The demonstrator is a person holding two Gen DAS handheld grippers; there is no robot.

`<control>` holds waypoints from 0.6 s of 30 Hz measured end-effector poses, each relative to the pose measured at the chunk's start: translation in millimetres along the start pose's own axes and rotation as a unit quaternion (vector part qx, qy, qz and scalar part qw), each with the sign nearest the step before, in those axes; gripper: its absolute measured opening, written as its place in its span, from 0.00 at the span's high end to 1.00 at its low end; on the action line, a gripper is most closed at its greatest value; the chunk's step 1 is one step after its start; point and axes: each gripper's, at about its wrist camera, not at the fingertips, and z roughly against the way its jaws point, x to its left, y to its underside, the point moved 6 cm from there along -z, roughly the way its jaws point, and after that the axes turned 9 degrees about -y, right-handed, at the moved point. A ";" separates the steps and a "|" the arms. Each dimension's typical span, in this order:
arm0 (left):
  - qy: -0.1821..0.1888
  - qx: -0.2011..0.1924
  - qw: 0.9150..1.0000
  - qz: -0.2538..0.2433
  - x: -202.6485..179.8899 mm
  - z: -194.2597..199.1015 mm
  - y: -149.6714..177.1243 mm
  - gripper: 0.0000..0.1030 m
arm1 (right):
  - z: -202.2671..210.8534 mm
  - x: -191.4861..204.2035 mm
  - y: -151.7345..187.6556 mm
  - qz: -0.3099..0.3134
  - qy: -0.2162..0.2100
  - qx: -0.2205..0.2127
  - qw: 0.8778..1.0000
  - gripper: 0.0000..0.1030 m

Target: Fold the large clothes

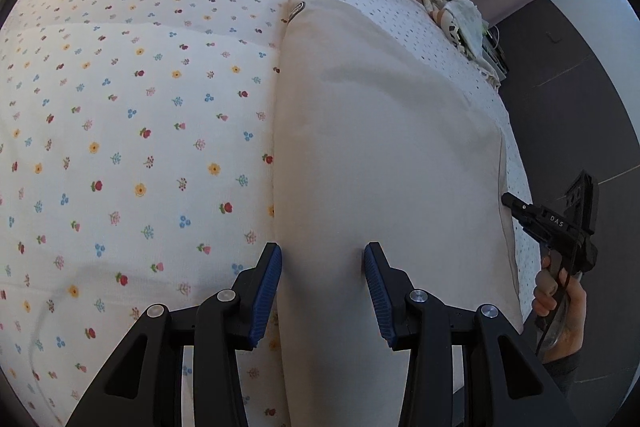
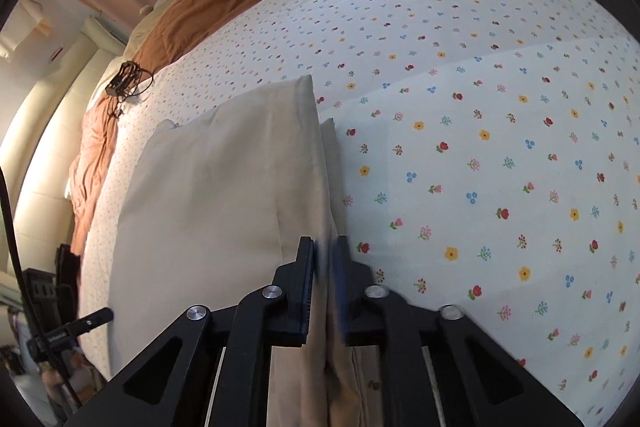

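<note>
Beige garment (image 1: 380,147) is laid folded on the flowered bed (image 1: 120,147) | its near right edge is pinched by right gripper (image 2: 326,267) fingers, likely for another fold | left gripper (image 1: 322,267) fingers are spread half-wide, pressing cloth flat, nothing clamped.

L gripper (image 1: 322,267) jaws apart, R gripper (image 2: 325,259) jaws near-closed, both angled down.

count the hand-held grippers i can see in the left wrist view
2. The left hand-held gripper sits at bottom centre, its blue pads straddling the folded beige cloth garment. The right hand-held gripper, held by a hand, is at the garment's right edge.
</note>
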 end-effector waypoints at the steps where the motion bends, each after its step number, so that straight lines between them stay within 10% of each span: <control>1: -0.003 -0.001 1.000 0.000 0.0 -1.2 -3.6 0.58 | 0.3 -1.7 -2.5 -0.005 -0.007 -0.002 1.000 0.52; 18: -0.049 -0.023 0.998 -0.019 -2.4 -39.3 -77.7 0.57 | -63.6 -8.8 -21.3 -0.085 -0.174 0.059 0.979 0.42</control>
